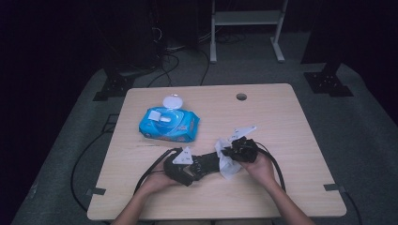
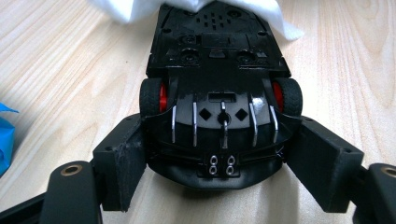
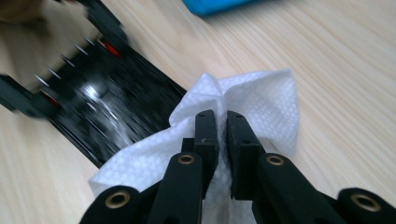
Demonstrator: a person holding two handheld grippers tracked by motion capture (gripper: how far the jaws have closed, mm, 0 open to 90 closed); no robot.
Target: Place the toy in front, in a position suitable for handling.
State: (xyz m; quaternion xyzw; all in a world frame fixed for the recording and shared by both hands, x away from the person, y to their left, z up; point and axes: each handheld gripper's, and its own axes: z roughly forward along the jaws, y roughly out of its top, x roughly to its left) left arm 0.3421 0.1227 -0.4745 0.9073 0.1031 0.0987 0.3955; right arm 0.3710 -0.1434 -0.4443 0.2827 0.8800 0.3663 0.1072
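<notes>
Two tongs share one job: the left tongs (image 2: pixel 219 172) pinch a black toy car (image 2: pixel 219 84) by its sides, belly up, low over the counter (image 1: pixel 281 117), while the right tongs (image 3: pixel 223 128) are pressed together on a white wet wipe (image 3: pixel 261 100) that lies against the car's far end.

Several things could spoil it from here. The wipe is held by one bunched fold, with most of it hanging loose; if it drags over the ribs and screw wells of the car's underside it could snag, and a pull would then tear it or slip it out of the pinch. The left tongs grip smooth, curved plastic near the car's rear wheels (image 2: pixel 152 95), so a firm sideways rub from the wipe might twist the car in that hold or lever it free, and it would drop onto the counter. Pressing too hard could also push the black pads of the right tongs themselves onto the car and scrape it.

Well apart at the back of the counter, the blue wipe pack (image 1: pixel 169 124) lies with its lid (image 1: pixel 172 101) up; left open, the remaining wipes would probably dry out.
</notes>
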